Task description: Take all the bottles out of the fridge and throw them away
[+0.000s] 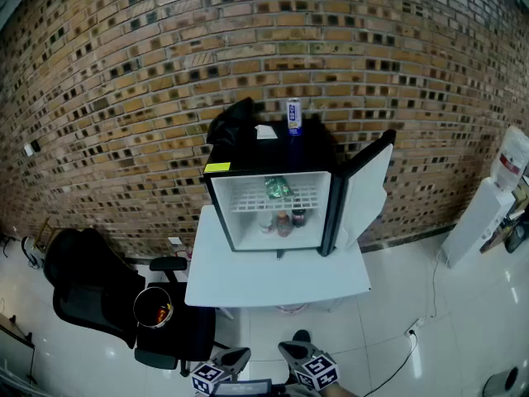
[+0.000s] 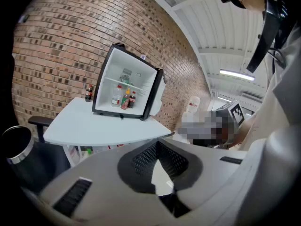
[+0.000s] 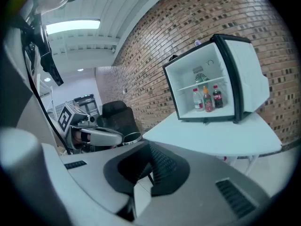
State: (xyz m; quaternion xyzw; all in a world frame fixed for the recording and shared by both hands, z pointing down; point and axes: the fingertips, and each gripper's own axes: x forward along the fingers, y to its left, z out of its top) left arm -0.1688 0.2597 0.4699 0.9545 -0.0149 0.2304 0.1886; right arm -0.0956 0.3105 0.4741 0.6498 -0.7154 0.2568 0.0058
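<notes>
Nothing is taken yet, I judge; the bottles (image 1: 283, 222) stand inside the open fridge (image 1: 248, 231), under its shelf; left gripper (image 1: 235, 360) and right gripper (image 1: 289, 351) hang well short of the fridge, jaws together, empty; next: approach, open one.

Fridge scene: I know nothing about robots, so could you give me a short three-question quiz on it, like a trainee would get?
1. How many bottles stand on the lower shelf of the fridge?
2. True or false: the fridge door is shut.
3. In the head view the bin is: A on top of the fridge; B beside the chair; C inside the fridge.
Key: 1 three; 2 false; 3 B.
</notes>
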